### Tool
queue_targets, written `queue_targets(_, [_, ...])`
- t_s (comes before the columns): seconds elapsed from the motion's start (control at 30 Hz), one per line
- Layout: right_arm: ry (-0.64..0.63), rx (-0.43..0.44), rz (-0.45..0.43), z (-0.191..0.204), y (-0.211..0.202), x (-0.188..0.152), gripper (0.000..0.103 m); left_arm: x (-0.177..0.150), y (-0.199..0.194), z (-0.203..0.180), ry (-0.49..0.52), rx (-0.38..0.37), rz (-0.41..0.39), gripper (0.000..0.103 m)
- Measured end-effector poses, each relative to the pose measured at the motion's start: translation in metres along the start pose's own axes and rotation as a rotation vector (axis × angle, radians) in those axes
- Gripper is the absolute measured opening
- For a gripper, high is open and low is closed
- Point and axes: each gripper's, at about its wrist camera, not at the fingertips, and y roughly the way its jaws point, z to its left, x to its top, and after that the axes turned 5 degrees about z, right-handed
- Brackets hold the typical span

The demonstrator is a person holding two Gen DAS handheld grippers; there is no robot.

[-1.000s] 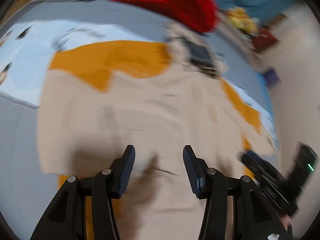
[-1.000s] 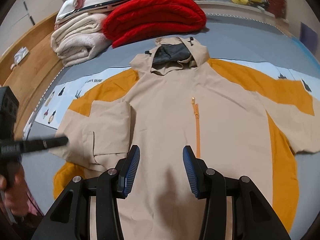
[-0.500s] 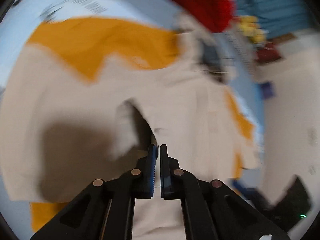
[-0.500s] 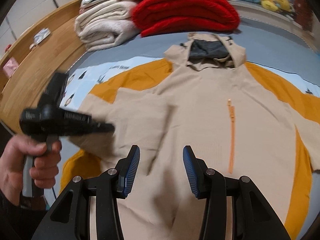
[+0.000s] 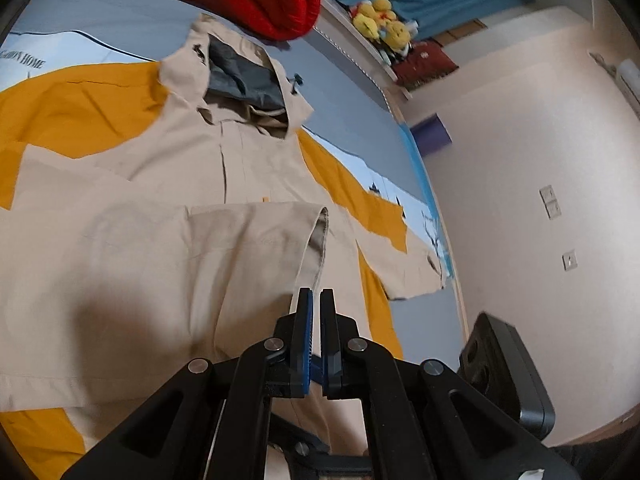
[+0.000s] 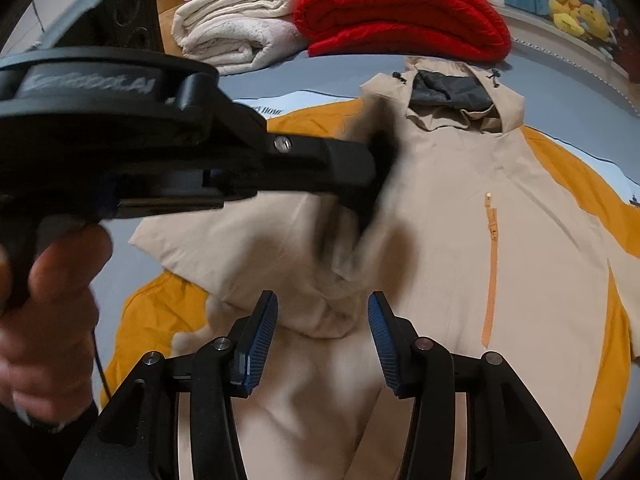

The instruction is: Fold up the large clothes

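Right wrist view: one jacket (image 6: 448,208), left claw (image 6: 372,176) pinching its sleeve (image 6: 256,240), right claw (image 6: 322,344) half-open, empty.

Left tongs (image 5: 315,300): matte black frame, angular linkage arms, silver round screw heads at the joints; blue ribbed pads on the inner faces. Right tongs (image 6: 322,312): same build, same blue ribbed pads. Left unit's black housing bears pale lettering, too blurred to read. Thin black cable hangs beneath the left hand (image 6: 48,320).
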Motion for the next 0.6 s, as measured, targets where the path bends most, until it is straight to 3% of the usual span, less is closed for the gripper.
queue_targets(0.07, [0.013, -0.014, 0.004, -0.003, 0.003, 0.001, 0.044, 0.000, -0.002, 0.001, -0.002, 0.011, -0.002, 0.001])
queue_targets(0.1, [0.022, -0.029, 0.007, -0.006, 0.004, 0.001, 0.038, 0.001, -0.004, 0.003, -0.007, 0.013, -0.006, 0.001])
queue_targets(0.13, [0.030, -0.039, 0.012, -0.009, 0.005, 0.001, 0.026, 0.002, -0.008, 0.005, -0.016, 0.019, -0.019, 0.001])
queue_targets(0.23, [0.116, -0.068, 0.032, -0.029, 0.009, 0.002, 0.014, 0.007, -0.019, 0.013, -0.040, 0.067, -0.075, 0.001])
queue_targets(0.33, [0.236, -0.073, 0.022, -0.056, 0.005, 0.004, 0.008, 0.013, -0.036, 0.021, -0.057, 0.203, -0.167, 0.001])
queue_targets(0.4, [0.315, -0.085, -0.008, -0.073, -0.003, 0.004, 0.003, 0.015, -0.052, 0.023, -0.054, 0.374, -0.251, 0.001])
queue_targets(0.47, [0.377, -0.137, -0.059, -0.089, -0.017, 0.006, 0.000, 0.016, -0.065, 0.025, -0.058, 0.492, -0.312, 0.001])
queue_targets(0.5, [0.410, -0.165, -0.093, -0.099, -0.027, 0.007, 0.000, 0.017, -0.075, 0.030, -0.082, 0.533, -0.345, 0.001])
queue_targets(0.6, [0.506, -0.225, -0.188, -0.131, -0.055, 0.010, 0.000, 0.016, -0.096, 0.047, -0.170, 0.557, -0.403, 0.001])
